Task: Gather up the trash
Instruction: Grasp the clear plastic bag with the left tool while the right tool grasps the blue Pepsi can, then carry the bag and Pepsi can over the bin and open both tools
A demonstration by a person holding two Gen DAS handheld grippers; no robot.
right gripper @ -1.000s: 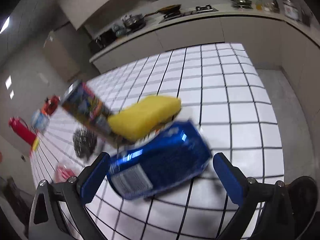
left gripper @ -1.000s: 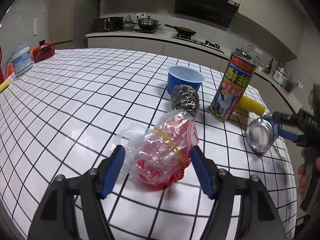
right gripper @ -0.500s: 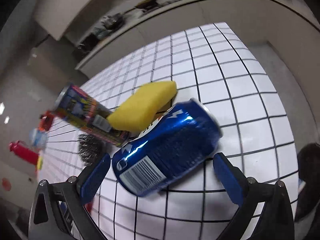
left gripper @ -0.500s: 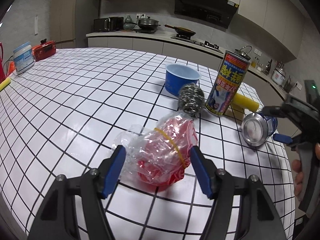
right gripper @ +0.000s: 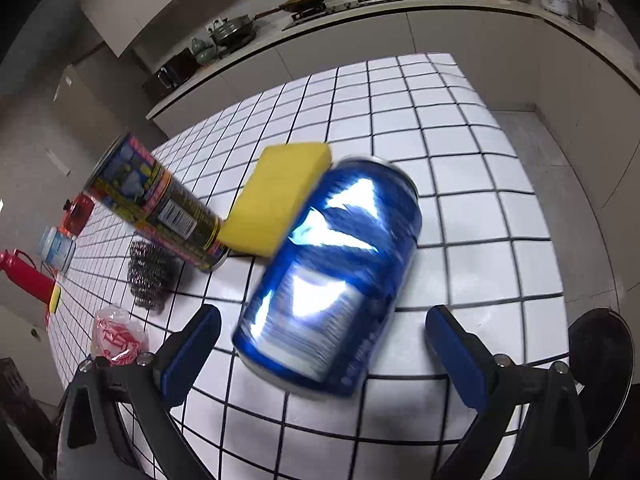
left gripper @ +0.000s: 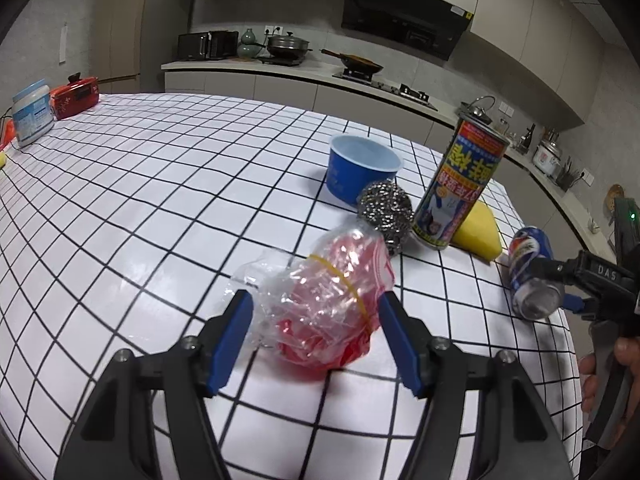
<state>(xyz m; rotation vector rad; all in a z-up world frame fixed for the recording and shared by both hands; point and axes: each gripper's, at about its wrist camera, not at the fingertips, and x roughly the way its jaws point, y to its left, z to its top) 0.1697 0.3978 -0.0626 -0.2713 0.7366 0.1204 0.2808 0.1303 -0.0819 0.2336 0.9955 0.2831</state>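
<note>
We are working over a table (left gripper: 140, 184) covered in a white cloth with a black grid, and its near edge is dropping out of sight under our tools. Behind it the kitchen counter (left gripper: 288, 76) is running along the wall, too far off for its small items to be read.

The tall spray can (left gripper: 460, 184) is standing upright by the yellow sponge (left gripper: 480, 232), which is partly hiding behind it in the left view. The blue can (right gripper: 336, 272) is lying on its side between the fingers of the right gripper (right gripper: 320, 344); it is blurring badly, so we are unable to read its label, and the pads are standing clear of it on both sides. The blue cup (left gripper: 362, 168) is sitting behind the steel scourer (left gripper: 386, 208).

The crumpled plastic bag (left gripper: 320, 304), clear over something red and banded with yellow, is lying between the fingers of the left gripper (left gripper: 316, 340), whose jaws have just been narrowing; the right pad is reaching the plastic, the left one is only nearing its loose edge. A hand (left gripper: 608, 364) is showing only partly at the right border.
</note>
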